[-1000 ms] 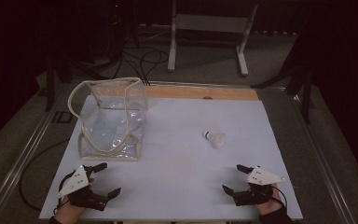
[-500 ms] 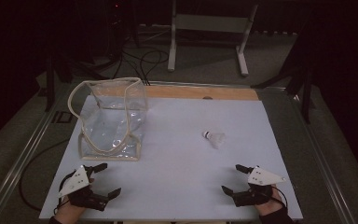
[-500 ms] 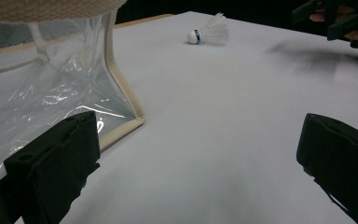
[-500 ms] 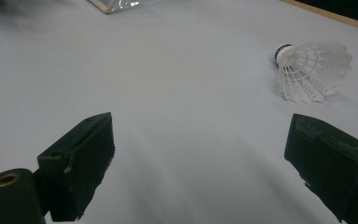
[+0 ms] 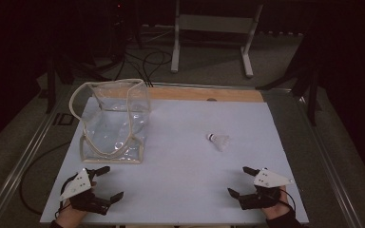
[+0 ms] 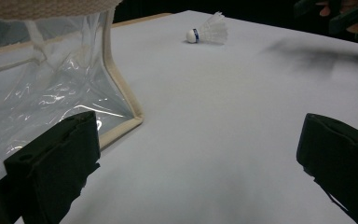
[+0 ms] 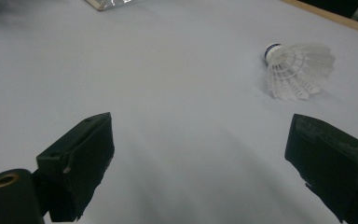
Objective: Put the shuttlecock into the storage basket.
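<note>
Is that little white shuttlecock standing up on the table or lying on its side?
Lying on its side. The shuttlecock rests on the white table, its cork tip pointing sideways and its feathered skirt against the surface, as the right gripper view shows.

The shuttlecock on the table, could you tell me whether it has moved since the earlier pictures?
No. The shuttlecock lies in the same spot, right of the clear bag.

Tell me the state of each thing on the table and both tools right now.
Clear bag: upright, mouth open, nothing visible inside.
Shuttlecock: lying on its side on the table, untouched.
Left tool: open, holding nothing.
Right tool: open, holding nothing.
</note>
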Demonstrator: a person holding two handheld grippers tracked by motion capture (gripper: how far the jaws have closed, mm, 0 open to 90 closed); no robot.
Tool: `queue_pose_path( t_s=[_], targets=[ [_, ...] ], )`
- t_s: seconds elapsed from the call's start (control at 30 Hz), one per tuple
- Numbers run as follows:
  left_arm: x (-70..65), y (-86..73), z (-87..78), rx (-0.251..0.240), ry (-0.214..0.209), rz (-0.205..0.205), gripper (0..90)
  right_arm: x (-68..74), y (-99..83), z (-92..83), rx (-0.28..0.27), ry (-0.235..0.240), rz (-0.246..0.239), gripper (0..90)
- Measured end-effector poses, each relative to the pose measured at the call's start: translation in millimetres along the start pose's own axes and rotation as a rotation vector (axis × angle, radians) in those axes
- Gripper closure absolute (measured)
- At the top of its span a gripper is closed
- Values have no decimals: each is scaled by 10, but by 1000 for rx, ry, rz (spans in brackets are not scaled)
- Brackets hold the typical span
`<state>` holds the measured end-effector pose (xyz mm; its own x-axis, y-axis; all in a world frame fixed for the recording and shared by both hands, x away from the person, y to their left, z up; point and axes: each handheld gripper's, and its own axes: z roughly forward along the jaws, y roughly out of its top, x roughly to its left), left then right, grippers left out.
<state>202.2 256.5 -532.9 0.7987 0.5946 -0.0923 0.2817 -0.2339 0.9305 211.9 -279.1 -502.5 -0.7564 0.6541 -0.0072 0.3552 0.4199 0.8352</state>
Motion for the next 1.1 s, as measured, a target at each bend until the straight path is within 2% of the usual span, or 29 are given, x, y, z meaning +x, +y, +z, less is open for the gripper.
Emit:
queue_pose_path(
  t_s=[0.2, 0.5, 1.1],
  targets=[
    [0, 1, -2, 0, 1, 0, 5, -50, 94, -126, -19, -10, 19, 74],
    [1, -1, 5, 1, 2, -1, 5, -104, 202, -219, 20, -44, 9, 73],
    [-7, 3, 7, 5, 1, 5, 5, -203, 564, -321, 63, -63, -22, 74]
  ],
)
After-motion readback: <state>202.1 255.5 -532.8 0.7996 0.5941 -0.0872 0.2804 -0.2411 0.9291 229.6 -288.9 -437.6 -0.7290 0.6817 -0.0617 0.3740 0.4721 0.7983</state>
